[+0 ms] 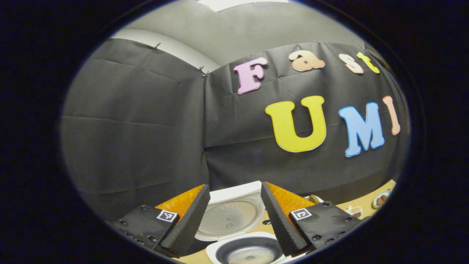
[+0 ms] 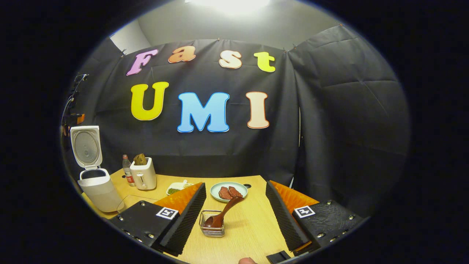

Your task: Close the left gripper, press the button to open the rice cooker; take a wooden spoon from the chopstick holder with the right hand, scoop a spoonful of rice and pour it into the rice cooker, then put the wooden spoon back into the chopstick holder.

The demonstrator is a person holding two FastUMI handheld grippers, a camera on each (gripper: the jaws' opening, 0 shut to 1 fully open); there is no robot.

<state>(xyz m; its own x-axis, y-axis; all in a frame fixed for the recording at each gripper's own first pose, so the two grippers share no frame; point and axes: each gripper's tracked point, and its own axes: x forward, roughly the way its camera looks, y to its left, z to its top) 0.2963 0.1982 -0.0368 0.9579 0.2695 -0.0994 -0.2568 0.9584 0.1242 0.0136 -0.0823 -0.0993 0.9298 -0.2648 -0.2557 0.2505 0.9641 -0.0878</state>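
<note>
Right gripper view: hand-held gripper (image 2: 236, 216) wide apart; wooden spoon (image 2: 222, 214) in chopstick holder (image 2: 212, 224).

Wood table (image 2: 253, 223): rice cooker (image 2: 99, 189) (lid up), toaster (image 2: 143, 175), plate (image 2: 229, 191).

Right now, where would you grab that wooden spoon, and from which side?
Judging by its pose, the handle: the spoon sits bowl-down in the wire holder, handle leaning up and away toward the plate. The open right gripper could come from above, closing across the free upper handle.
</note>
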